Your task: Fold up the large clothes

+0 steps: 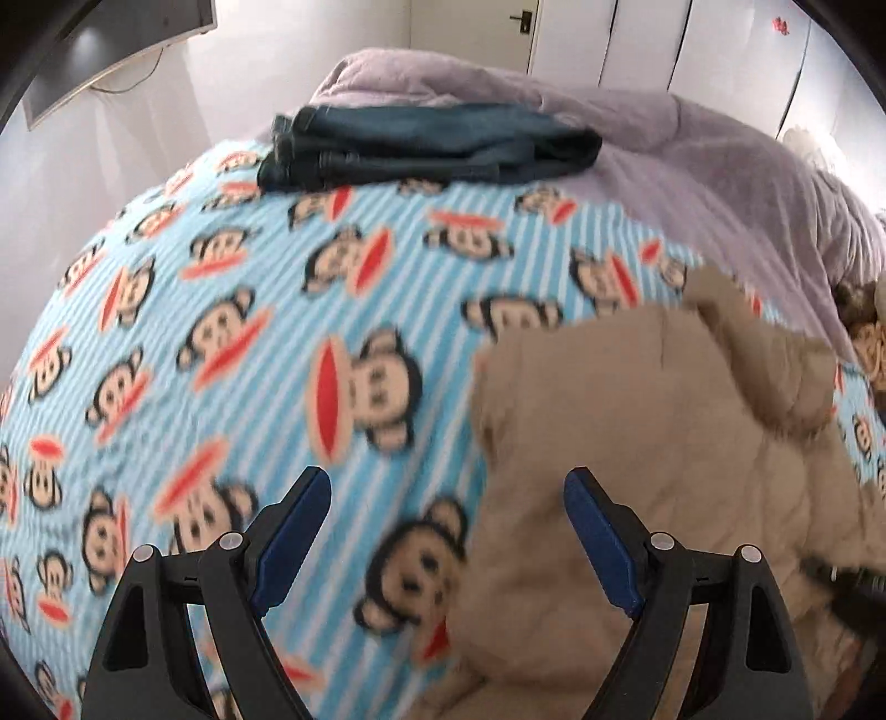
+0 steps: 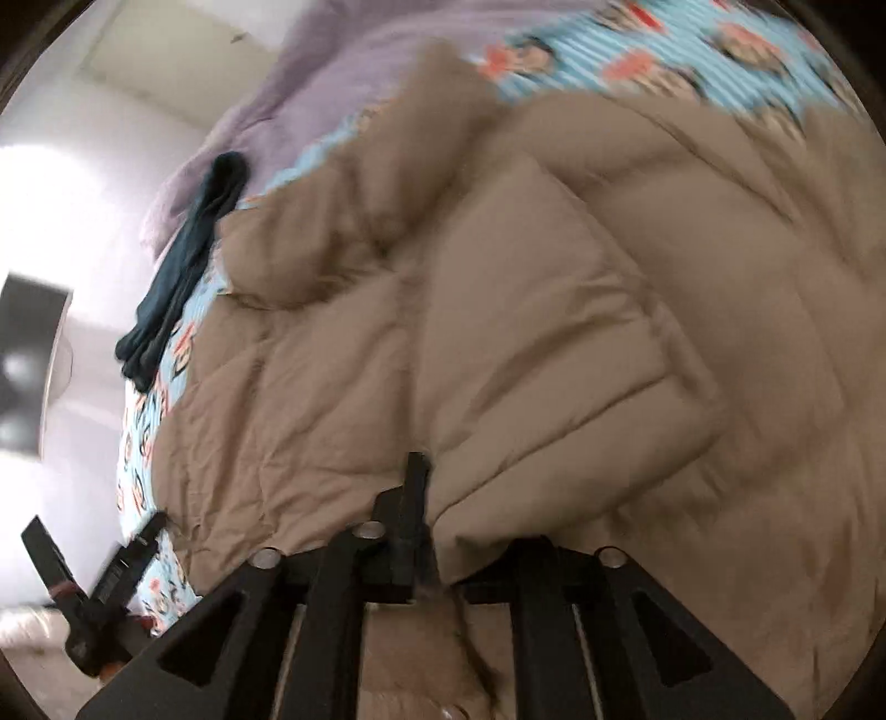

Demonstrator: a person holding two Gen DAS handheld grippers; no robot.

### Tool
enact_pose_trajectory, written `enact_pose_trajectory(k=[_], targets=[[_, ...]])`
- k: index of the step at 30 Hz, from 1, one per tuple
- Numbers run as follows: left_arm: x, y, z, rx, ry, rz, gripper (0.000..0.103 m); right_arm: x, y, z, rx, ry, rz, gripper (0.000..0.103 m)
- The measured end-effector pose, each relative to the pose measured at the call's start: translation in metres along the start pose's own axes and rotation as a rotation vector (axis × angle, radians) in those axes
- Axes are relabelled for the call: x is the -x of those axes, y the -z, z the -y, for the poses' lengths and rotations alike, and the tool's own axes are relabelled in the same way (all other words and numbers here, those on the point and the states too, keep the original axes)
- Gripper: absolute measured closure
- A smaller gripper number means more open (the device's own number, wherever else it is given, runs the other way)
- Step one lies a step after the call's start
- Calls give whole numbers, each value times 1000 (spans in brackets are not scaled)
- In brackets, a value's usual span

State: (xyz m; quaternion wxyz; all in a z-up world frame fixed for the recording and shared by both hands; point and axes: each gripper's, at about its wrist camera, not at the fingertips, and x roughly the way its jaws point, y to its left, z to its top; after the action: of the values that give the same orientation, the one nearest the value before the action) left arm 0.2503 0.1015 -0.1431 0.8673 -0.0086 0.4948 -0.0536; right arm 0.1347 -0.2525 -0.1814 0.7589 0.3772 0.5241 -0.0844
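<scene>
A tan quilted puffer jacket (image 2: 498, 310) lies rumpled on the monkey-print bed sheet (image 1: 232, 332). In the left wrist view the jacket (image 1: 637, 443) is at the lower right. My left gripper (image 1: 447, 493) is open and empty above the sheet, its right finger over the jacket's left edge. My right gripper (image 2: 423, 498) is shut on a fold of the jacket's near edge. The left gripper also shows in the right wrist view (image 2: 94, 559) at the lower left, beside the bed edge.
Folded dark blue jeans (image 1: 421, 147) lie at the far side of the sheet, also in the right wrist view (image 2: 183, 266). A lilac blanket (image 1: 692, 149) is heaped beyond them. A wall-mounted screen (image 1: 111, 50) and white wardrobe doors (image 1: 664, 39) stand behind.
</scene>
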Motion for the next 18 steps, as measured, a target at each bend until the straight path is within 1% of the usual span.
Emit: enact_pose_trajectory(k=[1, 2, 4, 5, 6, 7, 8, 9, 10, 12, 14, 16, 17, 18], targets=[[-2, -8, 1, -5, -7, 8, 16, 3, 1, 3, -12, 7, 8, 62], [-5, -13, 2, -13, -16, 15, 16, 8, 2, 6, -20, 5, 19, 62], [-12, -18, 7, -41, -36, 21, 16, 27, 3, 11, -33, 58, 65, 62], [-17, -18, 11, -56, -52, 15, 16, 39, 2, 13, -47, 99, 108, 63], [-25, -17, 14, -71, -62, 0, 16, 51, 6, 15, -55, 134, 146, 67], [-30, -15, 17, -79, -67, -9, 16, 60, 5, 15, -53, 155, 184, 82], [-37, -13, 20, -89, -76, -13, 16, 68, 2, 12, -33, 162, 212, 87], [-41, -11, 22, -97, -84, -14, 16, 72, -2, 7, -6, 165, 226, 88], [-44, -9, 25, -105, -94, -13, 16, 74, -5, 0, 31, 156, 226, 88], [-49, -6, 28, -111, -110, -10, 16, 65, -13, -15, 115, 148, 203, 88], [-51, -4, 29, -106, -117, -20, 16, 41, -18, -20, 160, 192, 139, 88], [-54, -4, 28, -102, -118, -36, 16, 19, -16, -5, 144, 249, 63, 88], [-54, -5, 27, -101, -118, -47, 16, 9, -14, 2, 118, 259, 30, 88], [-52, -7, 27, -102, -122, -55, 16, 4, -11, 9, 81, 236, 19, 88]])
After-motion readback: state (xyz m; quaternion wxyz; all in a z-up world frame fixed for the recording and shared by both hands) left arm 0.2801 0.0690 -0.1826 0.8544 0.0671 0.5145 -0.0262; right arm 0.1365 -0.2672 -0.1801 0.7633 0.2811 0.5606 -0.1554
